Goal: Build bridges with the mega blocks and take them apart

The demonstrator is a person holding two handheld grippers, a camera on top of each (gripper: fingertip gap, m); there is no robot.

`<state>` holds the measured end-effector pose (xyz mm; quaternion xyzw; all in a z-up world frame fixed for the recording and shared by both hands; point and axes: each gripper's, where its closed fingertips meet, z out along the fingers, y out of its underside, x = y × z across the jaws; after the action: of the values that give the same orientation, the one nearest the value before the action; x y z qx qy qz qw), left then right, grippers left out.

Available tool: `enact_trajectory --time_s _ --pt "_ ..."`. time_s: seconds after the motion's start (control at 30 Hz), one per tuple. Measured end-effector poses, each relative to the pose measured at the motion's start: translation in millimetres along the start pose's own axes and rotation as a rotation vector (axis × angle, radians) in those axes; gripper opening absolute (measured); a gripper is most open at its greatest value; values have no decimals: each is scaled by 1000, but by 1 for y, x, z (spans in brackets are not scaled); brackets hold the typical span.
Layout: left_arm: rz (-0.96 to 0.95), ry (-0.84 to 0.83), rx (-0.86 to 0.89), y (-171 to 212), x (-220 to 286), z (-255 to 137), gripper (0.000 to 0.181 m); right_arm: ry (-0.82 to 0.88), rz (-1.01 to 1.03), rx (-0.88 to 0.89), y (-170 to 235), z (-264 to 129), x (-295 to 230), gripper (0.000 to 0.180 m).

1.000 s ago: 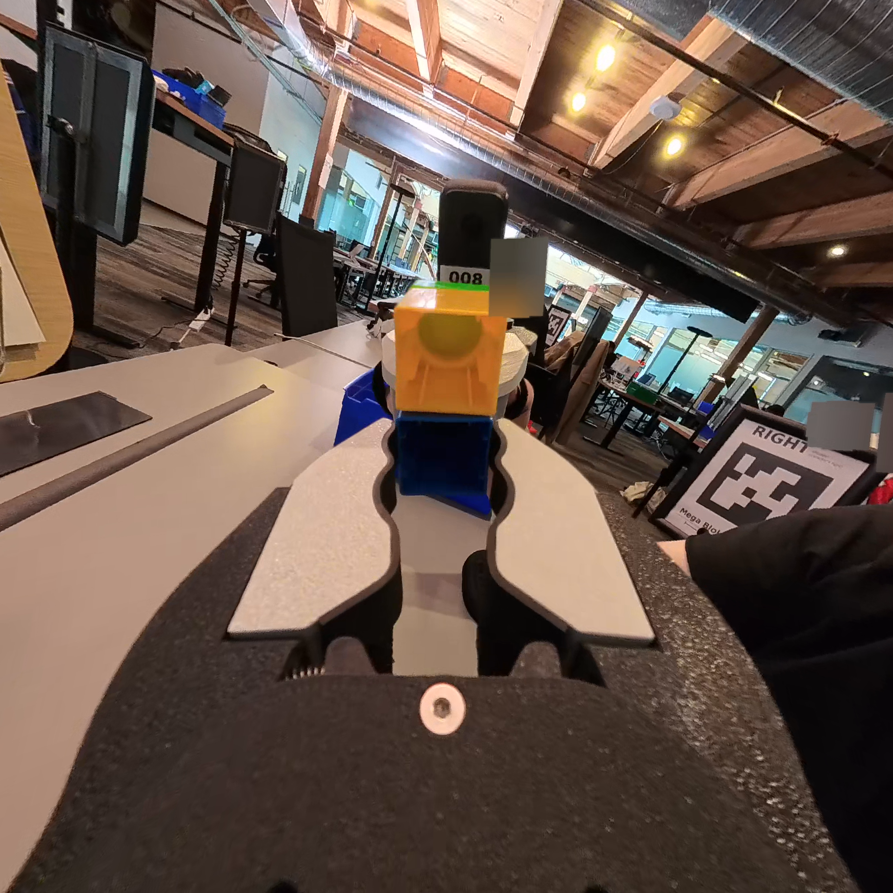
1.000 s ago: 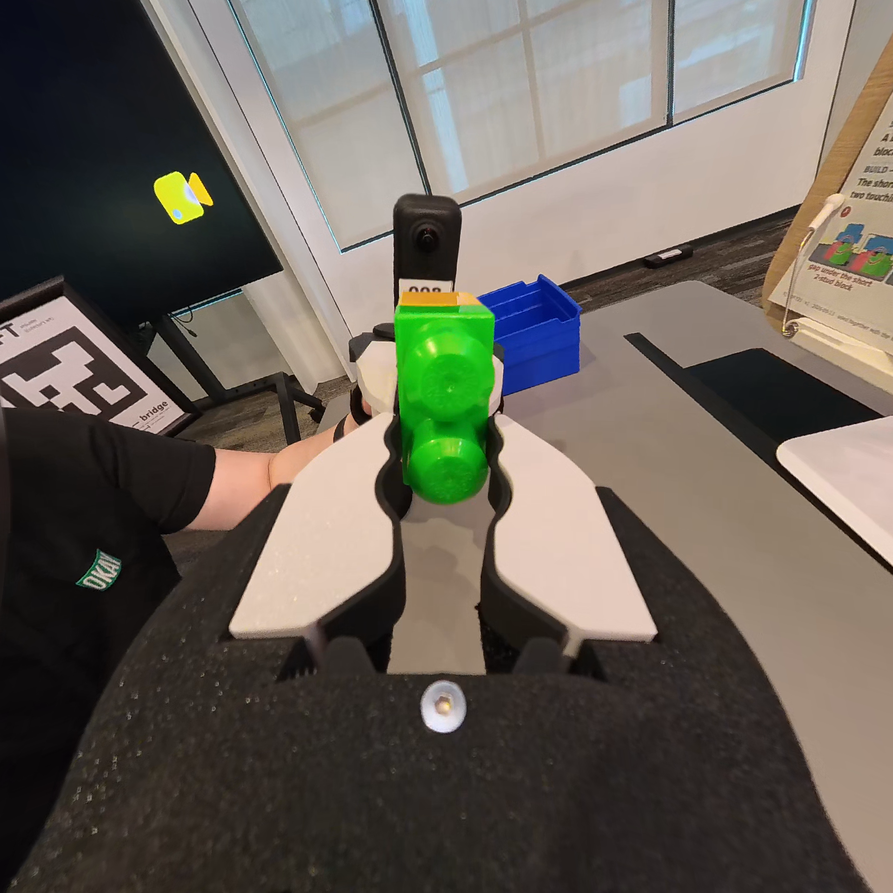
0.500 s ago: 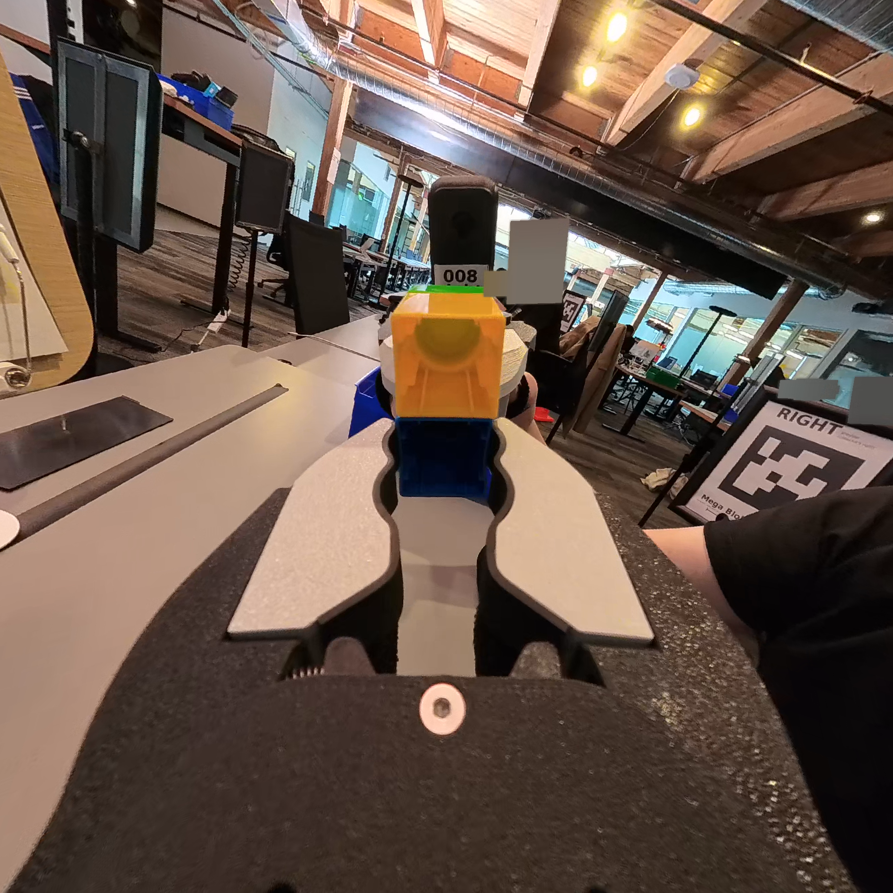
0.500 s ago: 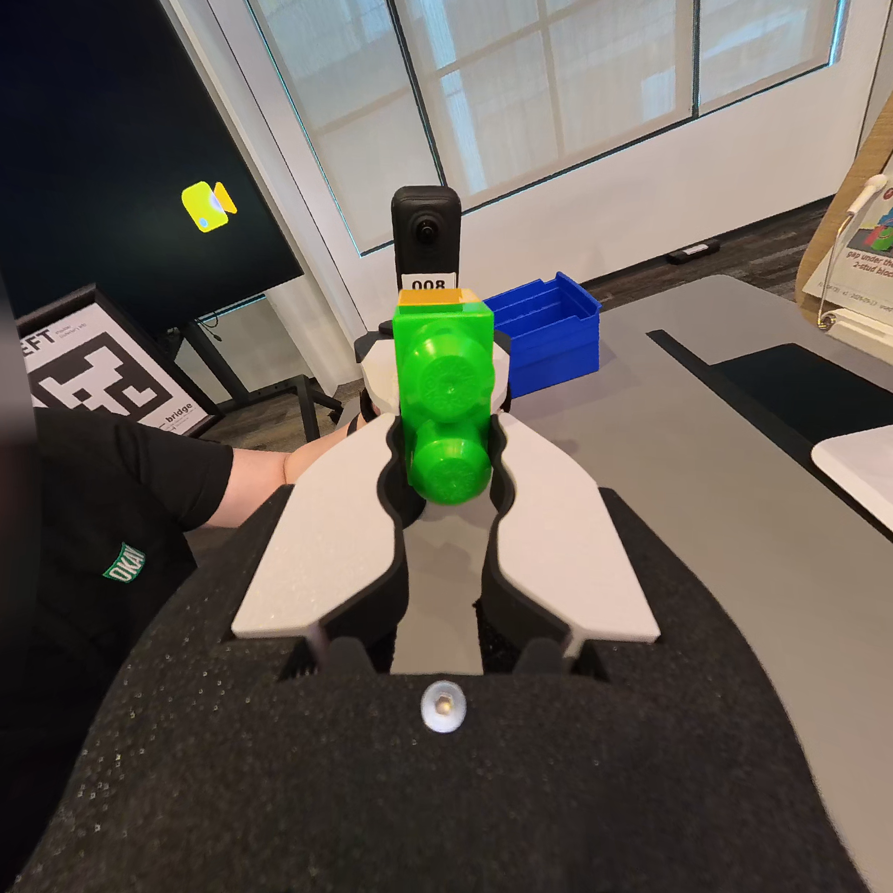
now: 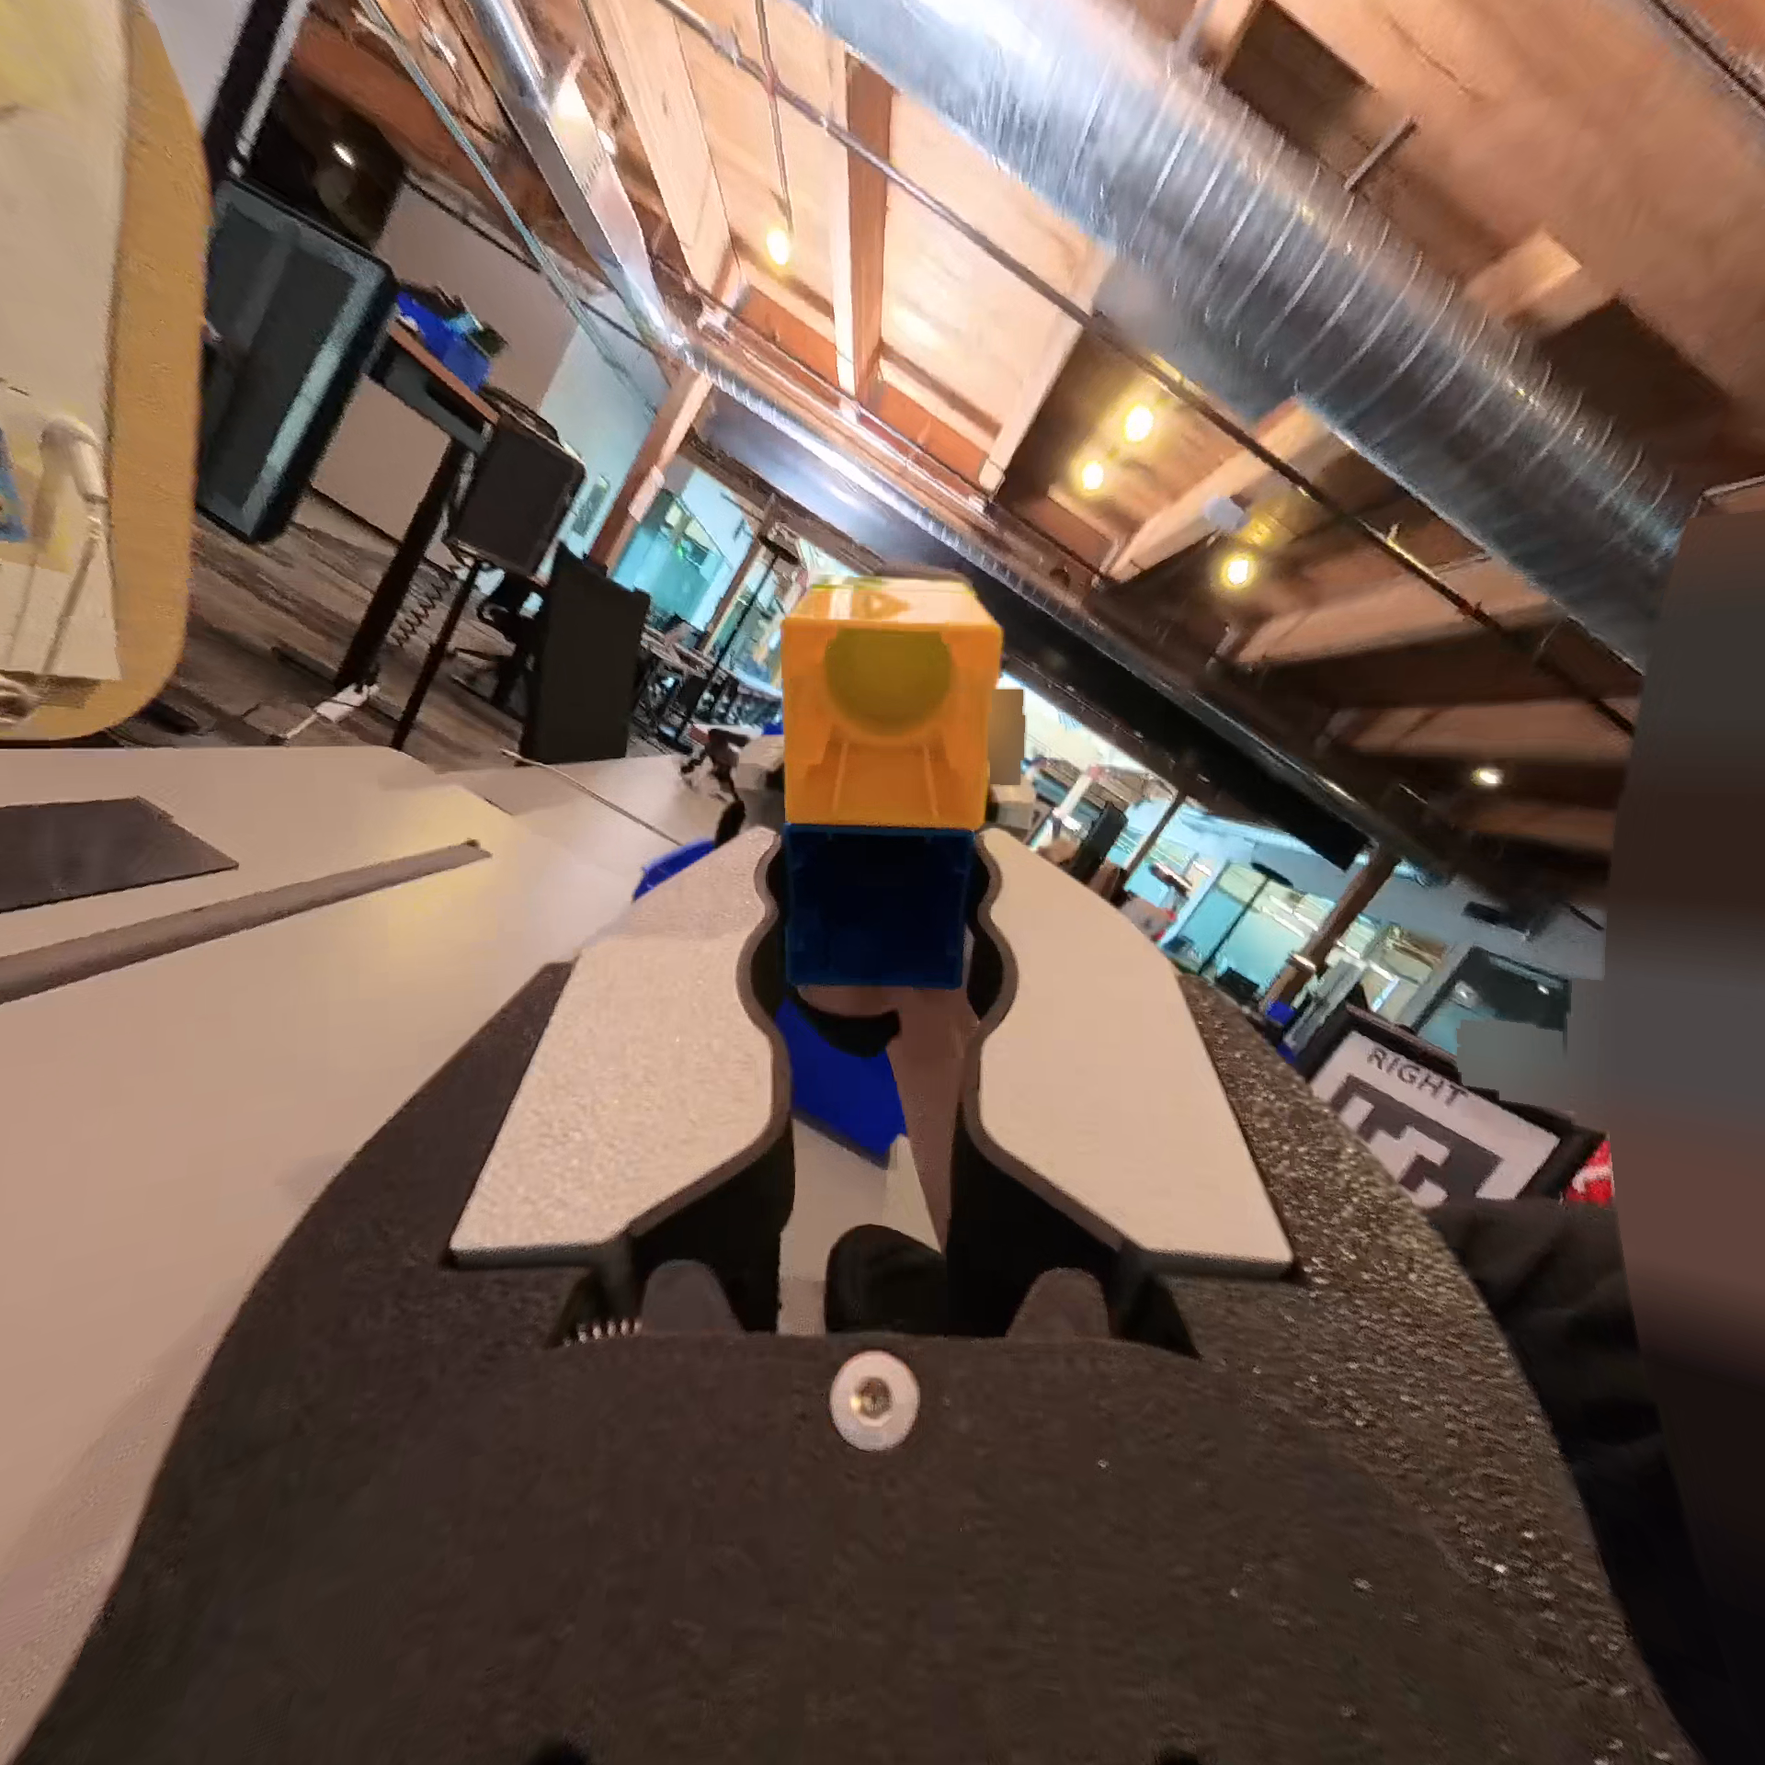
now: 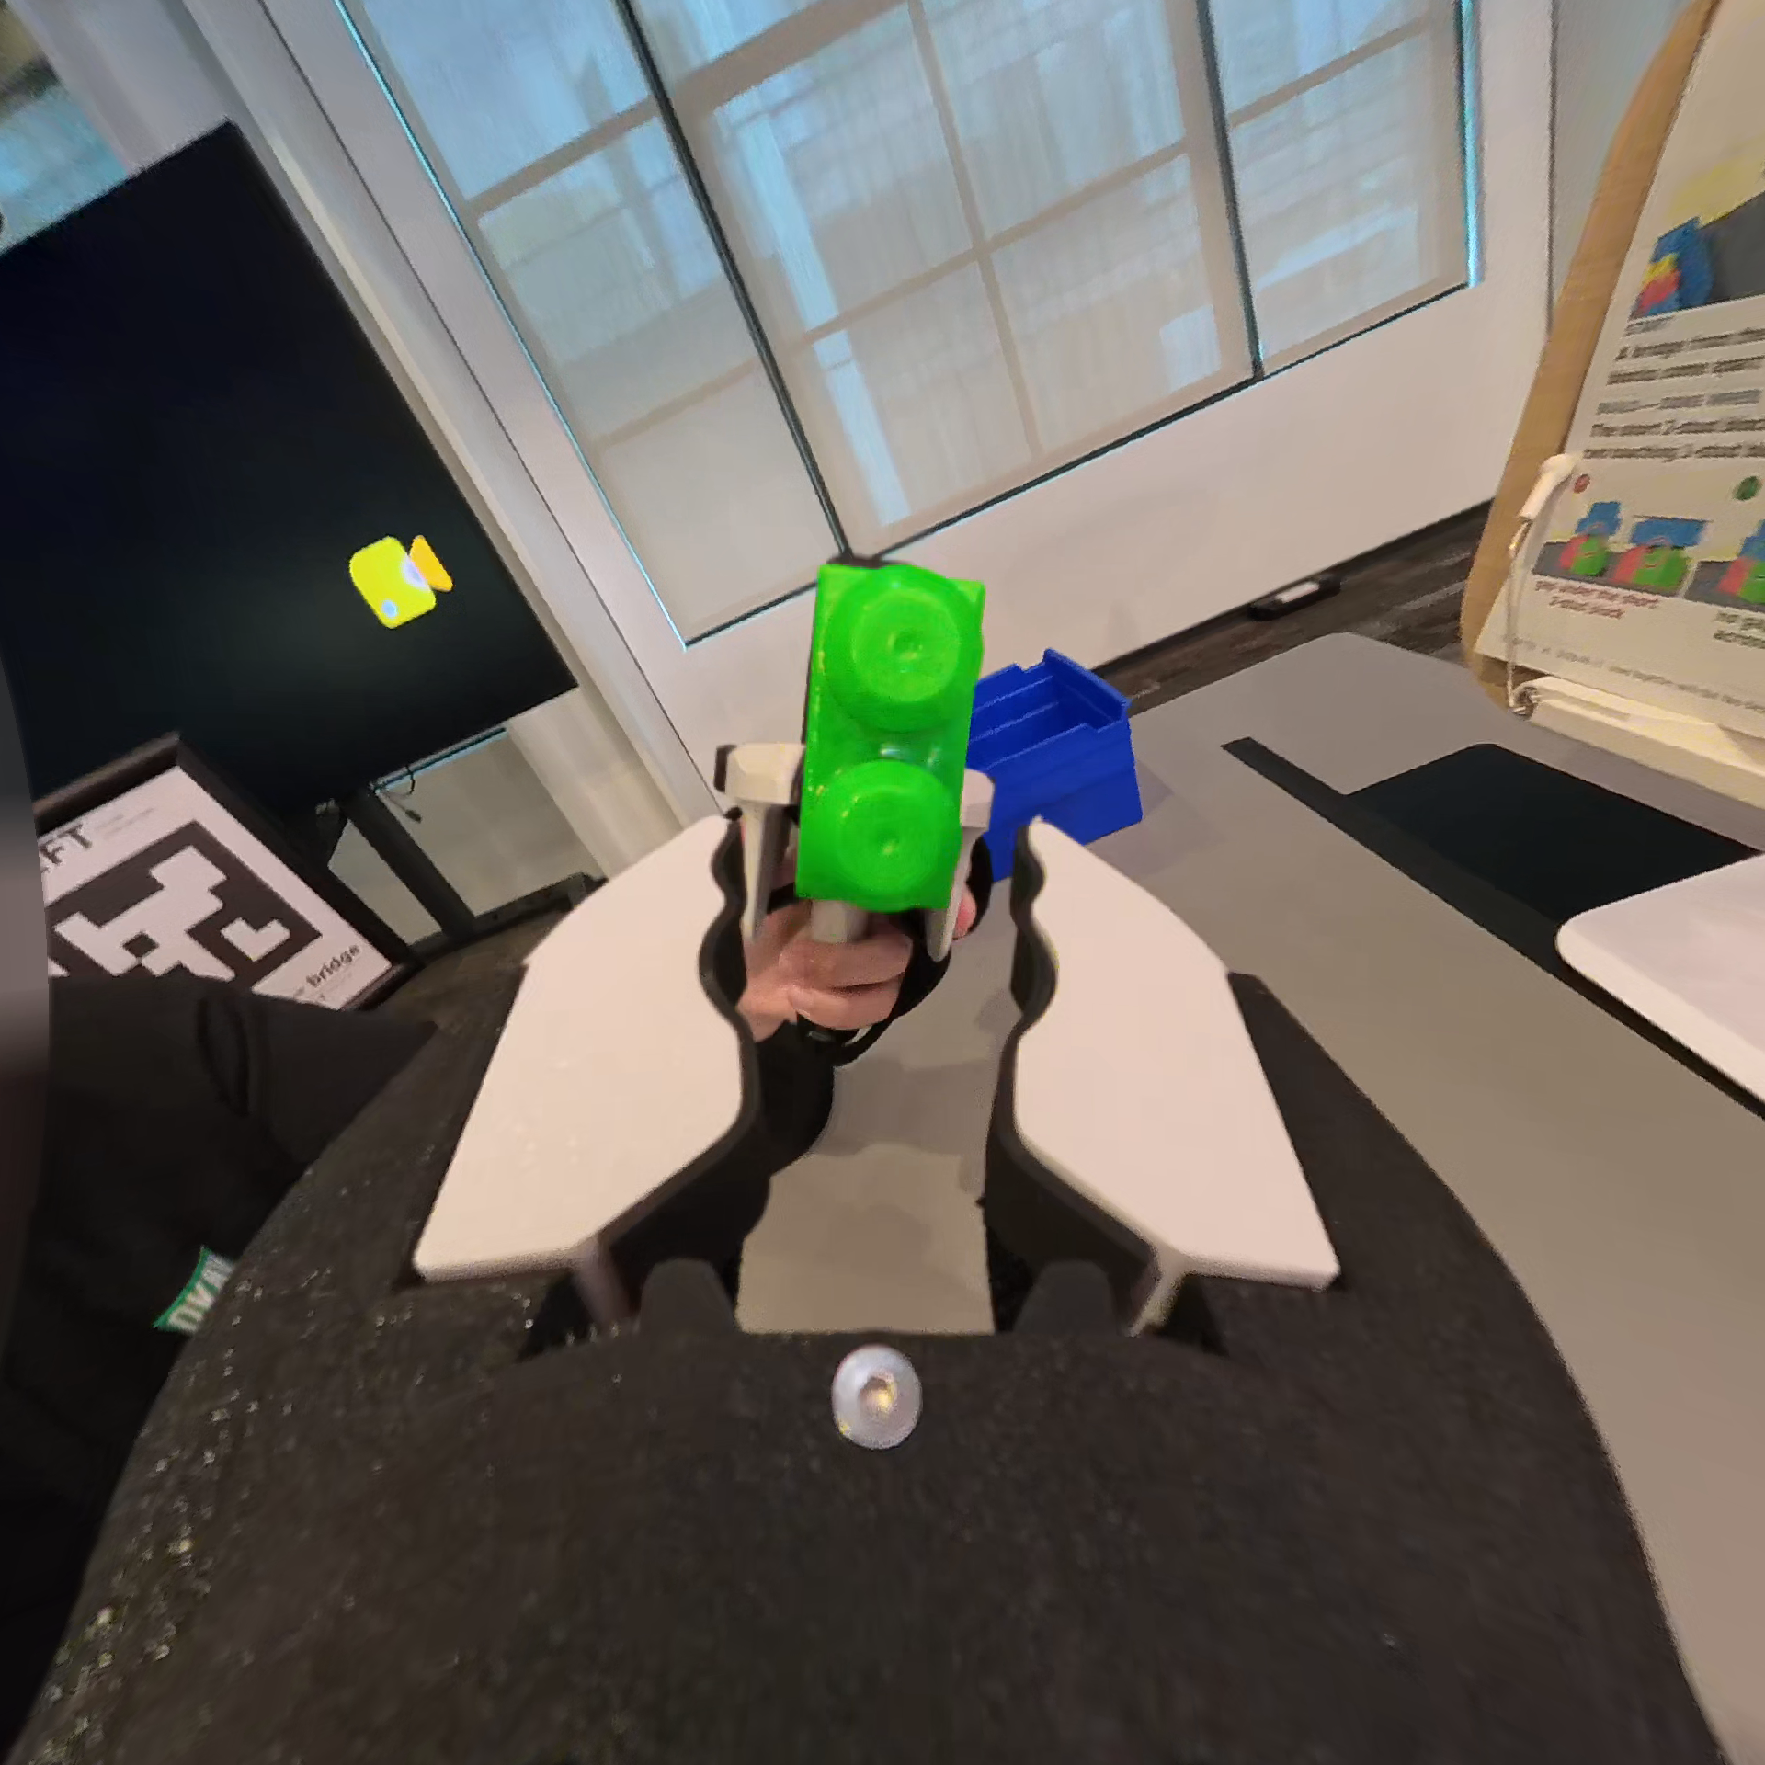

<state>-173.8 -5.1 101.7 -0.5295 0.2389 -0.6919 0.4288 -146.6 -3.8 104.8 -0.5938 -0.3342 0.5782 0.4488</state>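
Between my left tongs' (image 5: pixel 877 917) tips sits a blue block (image 5: pixel 874 907), gripped — orange block (image 5: pixel 888 716) above; ahead of my released right tongs (image 6: pixel 874 888), a glossy green studded block (image 6: pixel 888 735).

Orange block (image 5: pixel 888 716) atop blue (image 5: pixel 874 907), green (image 6: pixel 888 735) behind

Print shows on a black-and-white marker board (image 6: pixel 181 917) and poster (image 6: pixel 1662 458)

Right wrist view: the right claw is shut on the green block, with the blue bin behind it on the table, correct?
No. The right wrist view shows the right claw open, clear of the green block, which the left claw carries. The blue bin is behind it on the table.
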Motion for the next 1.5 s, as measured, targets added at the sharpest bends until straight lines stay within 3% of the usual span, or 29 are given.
enact_trajectory --time_s 0.2,0.27,0.33,0.4,0.5,0.57,0.67,0.83,0.9,1.1,1.37,1.5 --pt "20 -27 23 -2 -5 -1 35 52 9 -37 11 12 10 54" --pt "33 -30 18 0 -5 1 35 29 -28 -12 10 16 5 35" --pt "38 -20 28 -2 -4 -1 37 25 -43 -13 11 17 4 35" --pt "36 -19 33 -6 -3 -4 58 57 -89 -15 11 15 7 35" --pt "51 -27 18 -14 -3 -13 58 69 -132 31 0 3 3 35" --pt "84 -57 35 -24 -5 -22 57 174 -295 23 -9 -11 1 35" --pt "158 -119 41 -39 -9 -39 52 298 -729 -54 -17 -26 -28 35" --pt "208 -135 70 -54 -1 -52 49 518 -1519 -360 8 -46 -71 35" --pt "203 -119 81 -57 3 -51 50 542 -1741 -430 24 -57 -92 35" --pt "212 -111 40 -48 9 -43 51 554 -2054 -666 71 -82 -131 35" --pt "196 -88 8 -36 12 -32 49 631 -2203 -671 86 -105 -157 36" --pt "127 55 -125 1 36 -4 44 634 -2276 -691 95 -107 -159 36"
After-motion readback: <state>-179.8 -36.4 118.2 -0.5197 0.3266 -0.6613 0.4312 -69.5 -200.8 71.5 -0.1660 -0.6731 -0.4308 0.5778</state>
